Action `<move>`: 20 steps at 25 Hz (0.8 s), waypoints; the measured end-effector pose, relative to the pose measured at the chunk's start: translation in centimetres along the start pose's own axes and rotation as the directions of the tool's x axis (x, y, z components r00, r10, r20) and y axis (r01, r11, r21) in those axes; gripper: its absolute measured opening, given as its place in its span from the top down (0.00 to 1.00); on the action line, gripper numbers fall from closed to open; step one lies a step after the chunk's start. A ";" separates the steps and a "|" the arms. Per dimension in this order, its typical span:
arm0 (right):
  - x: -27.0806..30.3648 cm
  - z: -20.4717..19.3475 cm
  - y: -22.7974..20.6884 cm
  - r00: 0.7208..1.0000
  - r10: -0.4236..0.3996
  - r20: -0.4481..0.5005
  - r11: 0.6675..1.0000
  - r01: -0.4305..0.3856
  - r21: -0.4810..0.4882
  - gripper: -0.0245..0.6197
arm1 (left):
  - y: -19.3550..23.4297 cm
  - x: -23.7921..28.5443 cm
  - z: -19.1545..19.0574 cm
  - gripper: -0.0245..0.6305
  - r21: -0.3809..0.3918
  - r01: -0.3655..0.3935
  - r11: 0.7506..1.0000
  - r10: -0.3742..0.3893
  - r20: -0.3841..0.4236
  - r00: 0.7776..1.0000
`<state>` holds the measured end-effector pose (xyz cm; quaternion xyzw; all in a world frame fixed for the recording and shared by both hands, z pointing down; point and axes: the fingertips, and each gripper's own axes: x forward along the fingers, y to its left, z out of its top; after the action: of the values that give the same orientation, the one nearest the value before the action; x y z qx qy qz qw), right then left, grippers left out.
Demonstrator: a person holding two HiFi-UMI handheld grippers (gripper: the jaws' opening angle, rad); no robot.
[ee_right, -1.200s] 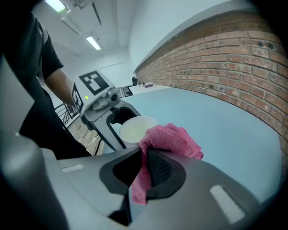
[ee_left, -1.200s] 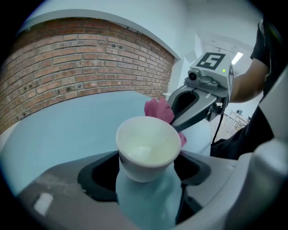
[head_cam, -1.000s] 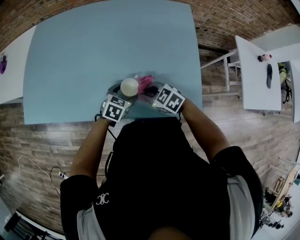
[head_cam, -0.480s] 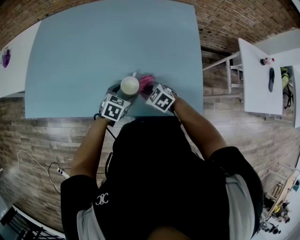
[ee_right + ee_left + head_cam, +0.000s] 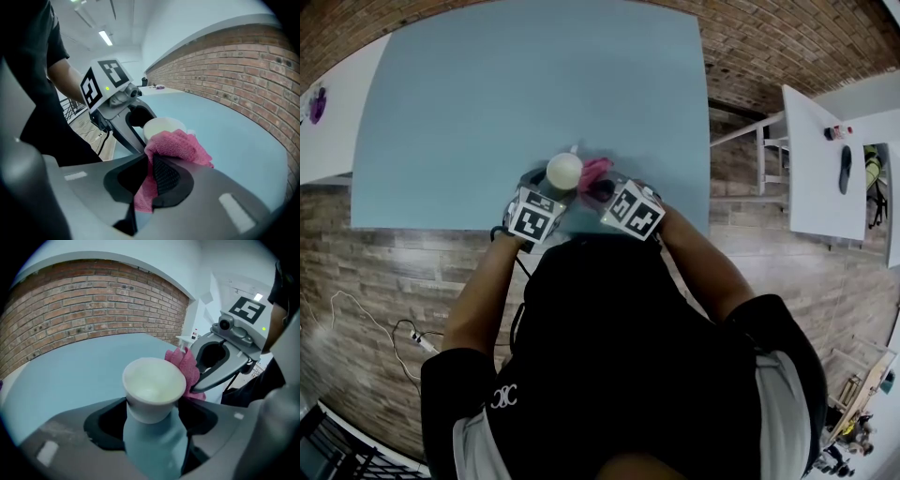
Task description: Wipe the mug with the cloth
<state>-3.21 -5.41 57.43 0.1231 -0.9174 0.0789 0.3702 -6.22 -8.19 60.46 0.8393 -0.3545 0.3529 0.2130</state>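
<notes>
Pink cloth (image 5: 176, 146) is pinched tight in the right gripper (image 5: 149, 183) and bunched against the side of the white mug (image 5: 153, 386). The left gripper (image 5: 153, 420) has just been closing its jaws, which clasp the mug between them, close to the near edge of the blue table (image 5: 487, 94), about midway along it

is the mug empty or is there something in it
Empty: the left gripper view looks into the white mug and shows only a bare pale inside. The pink cloth sits outside, beside its rim.
</notes>
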 end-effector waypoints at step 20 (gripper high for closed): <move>1.0 2.3 0.6 0.999 -0.031 -0.006 0.997 0.031 -0.066 0.91 | 0.8 -0.8 -0.6 0.51 0.010 0.029 1.000 -0.029 0.012 1.000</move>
<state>-5.58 -5.57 56.46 0.1248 -0.9161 0.0434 0.3786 -7.45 -7.96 60.37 0.8475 -0.3417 0.3466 0.2118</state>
